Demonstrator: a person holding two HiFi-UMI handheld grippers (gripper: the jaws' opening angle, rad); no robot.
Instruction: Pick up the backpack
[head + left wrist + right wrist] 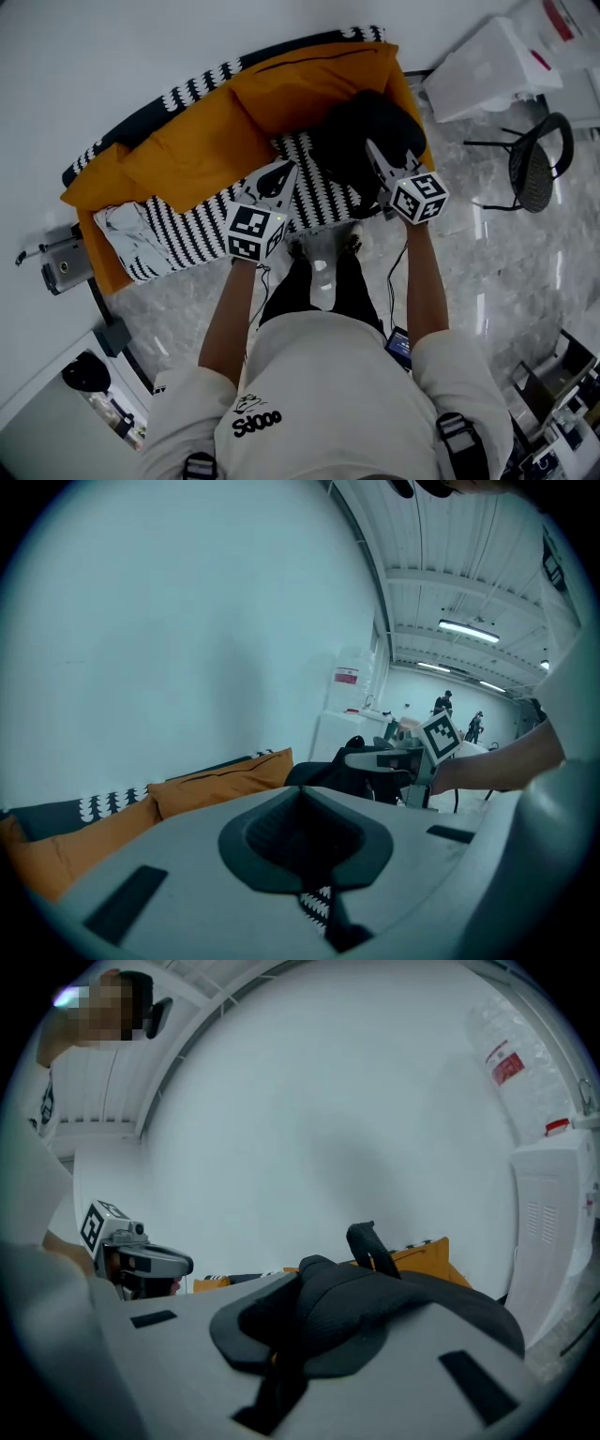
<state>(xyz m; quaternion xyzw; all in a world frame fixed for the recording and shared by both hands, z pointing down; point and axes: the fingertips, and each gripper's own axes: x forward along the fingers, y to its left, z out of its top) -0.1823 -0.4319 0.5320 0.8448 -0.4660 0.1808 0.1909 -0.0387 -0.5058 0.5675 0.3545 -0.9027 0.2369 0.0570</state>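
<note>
The black backpack [361, 131] rests on the right end of a sofa, against an orange cushion [309, 80]. My right gripper [379, 161] is shut on a fold of the backpack's black fabric [375, 1297], which fills its jaws in the right gripper view; the pack's carry loop [370, 1241] sticks up just beyond. To the left of the pack, my left gripper [274, 178] hovers over the black-and-white patterned seat [202, 230]. Its pads [305, 832] meet with nothing between them. The right gripper [398, 757] and the backpack [328, 772] also show in the left gripper view.
More orange cushions [178, 150] line the sofa's back, and a white cloth [127, 230] lies at its left end. A black chair [536, 164] and a white cabinet [487, 61] stand to the right. The person's legs [319, 281] are at the sofa's front edge.
</note>
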